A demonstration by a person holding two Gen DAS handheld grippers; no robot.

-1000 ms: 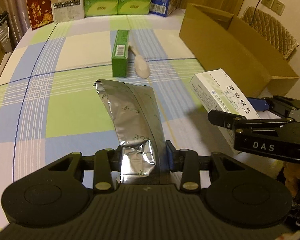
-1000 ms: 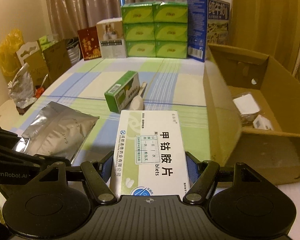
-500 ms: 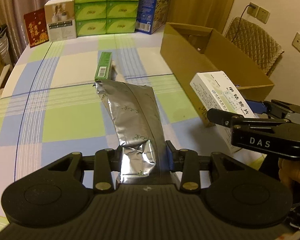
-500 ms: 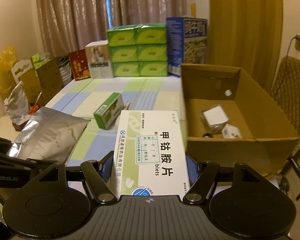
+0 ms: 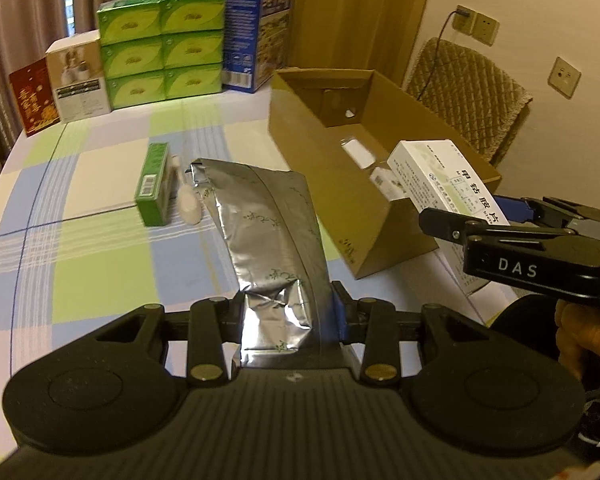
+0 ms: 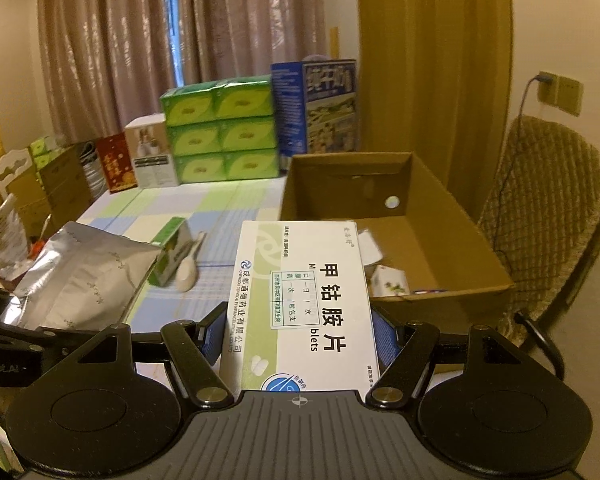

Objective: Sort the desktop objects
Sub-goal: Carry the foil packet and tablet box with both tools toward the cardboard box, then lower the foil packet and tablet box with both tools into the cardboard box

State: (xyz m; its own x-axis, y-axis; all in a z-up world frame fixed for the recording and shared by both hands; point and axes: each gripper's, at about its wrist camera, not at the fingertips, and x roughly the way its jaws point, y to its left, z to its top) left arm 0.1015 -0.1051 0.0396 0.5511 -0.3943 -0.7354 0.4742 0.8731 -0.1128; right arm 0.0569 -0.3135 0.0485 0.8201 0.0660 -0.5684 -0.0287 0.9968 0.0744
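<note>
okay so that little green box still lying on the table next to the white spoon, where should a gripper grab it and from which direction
Grip the green box across its narrow width near mid-length, coming down from above. It lies flat and long, and the white spoon lies close along one long side, so there is little room there for a finger; nudging the spoon aside first may help.

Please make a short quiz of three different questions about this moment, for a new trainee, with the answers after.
1. True or false: the left gripper is shut on the silver foil pouch.
2. Which thing does the right gripper hold? A. the green box B. the white medicine box C. the white spoon
3. Fill in: on the checked tablecloth, the white spoon lies right beside the ____ box.

Key
1. True: its pads pinch the pouch's lower end.
2. B: the blue pads press both long sides; the cardboard box stands open ahead.
3. Green.
</note>
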